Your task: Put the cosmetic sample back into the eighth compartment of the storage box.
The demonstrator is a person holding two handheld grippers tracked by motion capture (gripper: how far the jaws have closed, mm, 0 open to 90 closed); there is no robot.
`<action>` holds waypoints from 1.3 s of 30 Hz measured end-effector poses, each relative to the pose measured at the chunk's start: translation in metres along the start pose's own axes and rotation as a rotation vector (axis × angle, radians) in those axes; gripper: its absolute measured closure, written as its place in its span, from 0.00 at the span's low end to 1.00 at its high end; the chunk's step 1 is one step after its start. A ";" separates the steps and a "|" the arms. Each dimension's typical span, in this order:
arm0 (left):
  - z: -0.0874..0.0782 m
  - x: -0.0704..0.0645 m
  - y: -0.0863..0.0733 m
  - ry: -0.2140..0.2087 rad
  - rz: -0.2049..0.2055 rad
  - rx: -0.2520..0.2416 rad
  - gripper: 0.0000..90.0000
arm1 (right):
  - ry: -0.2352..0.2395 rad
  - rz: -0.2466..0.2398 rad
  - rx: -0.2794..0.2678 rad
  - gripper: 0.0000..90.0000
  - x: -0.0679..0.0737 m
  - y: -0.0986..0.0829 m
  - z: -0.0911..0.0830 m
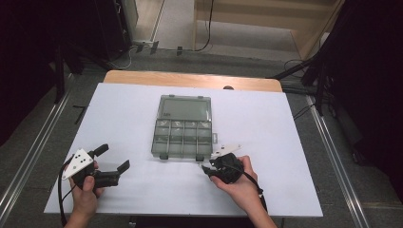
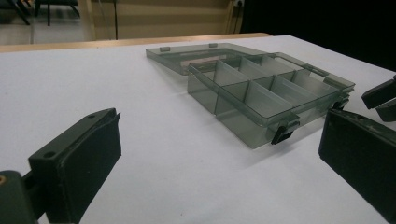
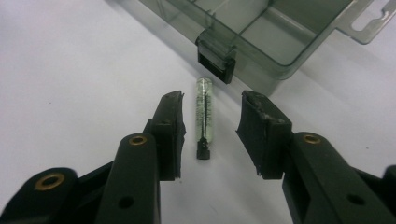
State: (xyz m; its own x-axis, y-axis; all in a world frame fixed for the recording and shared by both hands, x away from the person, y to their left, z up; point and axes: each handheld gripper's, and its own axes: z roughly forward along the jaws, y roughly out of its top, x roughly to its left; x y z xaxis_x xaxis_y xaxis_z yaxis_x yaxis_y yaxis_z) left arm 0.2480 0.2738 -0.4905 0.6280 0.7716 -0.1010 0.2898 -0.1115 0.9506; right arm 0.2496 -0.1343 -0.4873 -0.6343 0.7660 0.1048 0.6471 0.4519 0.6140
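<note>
So right now my right gripper (image 3: 210, 123) is parked low over the table with its jaws spread apart on either side of a little clear vial (image 3: 204, 117) with a black cap, not touching it yet as far as I can tell. The vial lies flat on the white table (image 1: 123, 118), just beside the front latch (image 3: 215, 58) of the open compartment box (image 1: 183, 133), pointing pretty much straight at it. My left gripper (image 1: 114, 159) sits well off to the left, jaws wide, holding nothing. What worries me: the vial is round and slick, so if one pad lands first it could roll or squirt out forward and jam against that latch. Also the pads look chewed up at the tips, so grip might be uneven. If I squeeze too near the cap end, I reckon it pivots and droops. And if I push down too far, the jaws scrape the table and just shove the thing along instead of closing round it.
</note>
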 end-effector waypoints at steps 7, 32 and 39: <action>0.000 0.001 0.000 -0.006 -0.008 -0.005 0.00 | 0.001 -0.031 0.026 0.74 0.005 0.001 0.008; -0.001 0.003 -0.001 -0.015 -0.029 -0.010 0.00 | -0.054 -0.018 0.023 0.92 0.008 -0.001 0.019; 0.000 0.003 -0.001 -0.015 -0.027 -0.008 0.00 | -0.034 -0.019 0.012 0.92 0.009 0.001 0.014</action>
State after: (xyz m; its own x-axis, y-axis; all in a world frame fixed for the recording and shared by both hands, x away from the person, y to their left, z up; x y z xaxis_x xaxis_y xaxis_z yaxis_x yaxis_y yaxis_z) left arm 0.2496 0.2768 -0.4913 0.6309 0.7647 -0.1309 0.3007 -0.0855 0.9499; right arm 0.2504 -0.1206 -0.4966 -0.6315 0.7725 0.0664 0.6405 0.4715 0.6062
